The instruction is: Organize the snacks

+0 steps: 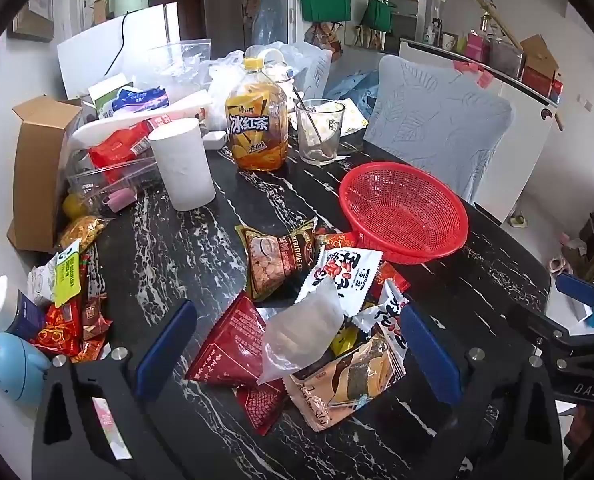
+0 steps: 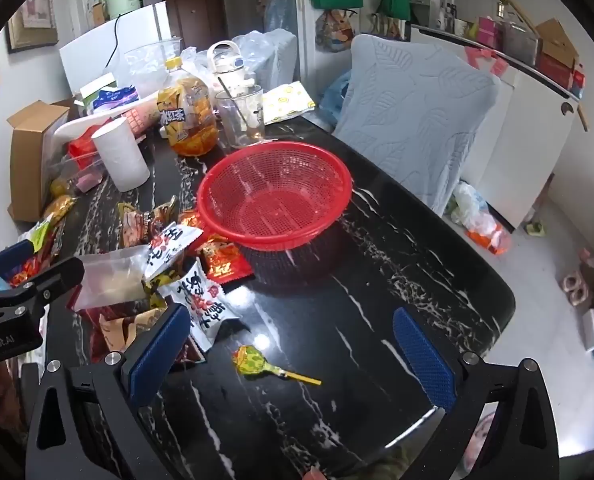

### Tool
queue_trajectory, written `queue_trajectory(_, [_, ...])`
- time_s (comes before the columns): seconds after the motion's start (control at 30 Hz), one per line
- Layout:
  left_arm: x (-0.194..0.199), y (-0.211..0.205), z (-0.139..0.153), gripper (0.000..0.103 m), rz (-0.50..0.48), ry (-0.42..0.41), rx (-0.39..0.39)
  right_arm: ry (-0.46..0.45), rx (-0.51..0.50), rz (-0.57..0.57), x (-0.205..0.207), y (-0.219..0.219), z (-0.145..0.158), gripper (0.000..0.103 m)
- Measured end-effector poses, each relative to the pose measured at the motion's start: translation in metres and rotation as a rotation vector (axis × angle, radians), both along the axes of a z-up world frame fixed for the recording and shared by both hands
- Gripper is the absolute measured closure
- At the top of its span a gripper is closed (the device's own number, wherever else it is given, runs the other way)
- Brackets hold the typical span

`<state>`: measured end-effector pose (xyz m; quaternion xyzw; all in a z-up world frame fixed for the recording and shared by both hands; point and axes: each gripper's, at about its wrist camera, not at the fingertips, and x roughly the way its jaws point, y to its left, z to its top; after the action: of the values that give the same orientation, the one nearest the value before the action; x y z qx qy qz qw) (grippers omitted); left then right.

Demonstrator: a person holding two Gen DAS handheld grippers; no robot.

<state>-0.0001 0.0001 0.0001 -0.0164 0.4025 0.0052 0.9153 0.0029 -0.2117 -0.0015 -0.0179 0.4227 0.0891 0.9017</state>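
Observation:
A heap of snack packets (image 1: 317,312) lies on the black marble table (image 1: 169,248), among them a white peanut packet (image 1: 347,274), a red pyramid packet (image 1: 233,344) and a clear bag (image 1: 305,330). My left gripper (image 1: 297,344) hovers open above the heap, with its pads touching nothing. An empty red mesh basket (image 1: 405,210) (image 2: 275,196) stands right of the heap. My right gripper (image 2: 293,354) is open over a yellow-green lollipop (image 2: 253,364) lying on the table (image 2: 377,280). The heap (image 2: 169,276) sits to its left.
An iced-tea bottle (image 1: 257,128), a glass with a spoon (image 1: 319,132), a white paper roll (image 1: 183,164) and a cardboard box (image 1: 41,168) crowd the table's far side. More snack packets (image 1: 69,312) lie at the left edge. A blue-covered chair (image 2: 413,112) stands behind the table.

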Motion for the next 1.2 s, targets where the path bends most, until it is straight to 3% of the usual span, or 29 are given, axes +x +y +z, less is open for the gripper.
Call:
queue_trajectory(0.27, [0.007, 0.011, 0.015, 0.0, -0.02, 0.01, -0.016, -0.003, 0.003, -0.007, 0.001, 0.0, -0.001, 0.0])
queue_trajectory(1.2, [-0.002, -0.003, 0.012, 0.0, -0.037, -0.018, -0.006, -0.012, 0.008, 0.0, -0.009, -0.001, 0.001, 0.0])
